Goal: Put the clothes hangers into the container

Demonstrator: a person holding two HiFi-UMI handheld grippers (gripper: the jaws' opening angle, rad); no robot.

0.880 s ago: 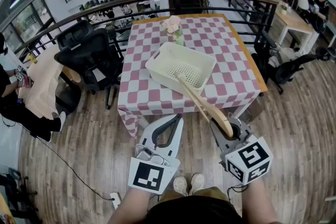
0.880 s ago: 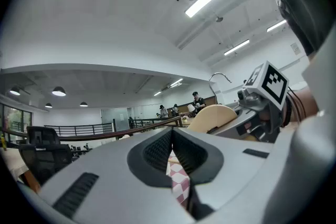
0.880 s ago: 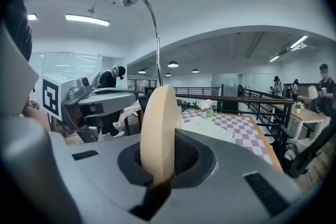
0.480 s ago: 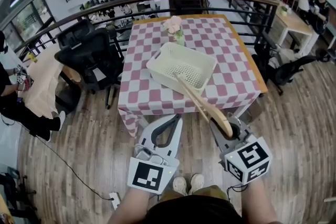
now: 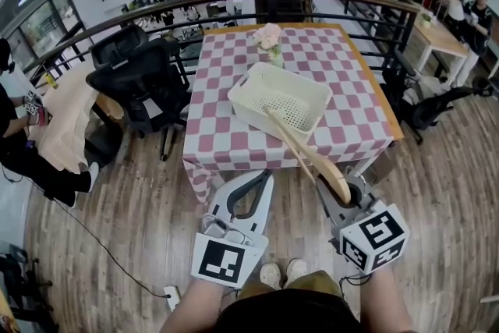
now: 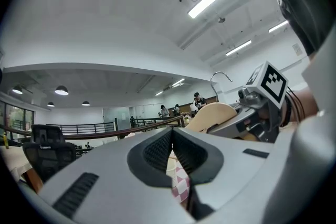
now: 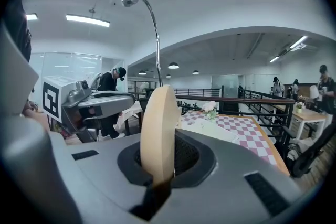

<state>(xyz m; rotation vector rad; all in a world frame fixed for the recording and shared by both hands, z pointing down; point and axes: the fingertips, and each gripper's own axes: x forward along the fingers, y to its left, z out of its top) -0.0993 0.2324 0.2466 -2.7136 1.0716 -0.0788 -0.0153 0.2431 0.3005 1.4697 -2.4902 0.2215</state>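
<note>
Wooden hanger (image 5: 306, 152) sits clamped by one end in the right gripper (image 5: 345, 197), held in air, pointing toward the basket (image 5: 248, 82). Judged light, stiff, smooth; that thick end suits gripping. Left gripper (image 5: 263, 175) is closed, empty.

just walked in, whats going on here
A person stands in front of a table with a pink-and-white checked cloth, holding tongs in each hand. The right tongs are clamped on a pale wooden clothes hanger, held up and pointing toward the cream perforated plastic basket on the table. The left tongs are shut and empty. The hanger is not yet in the basket.
</note>
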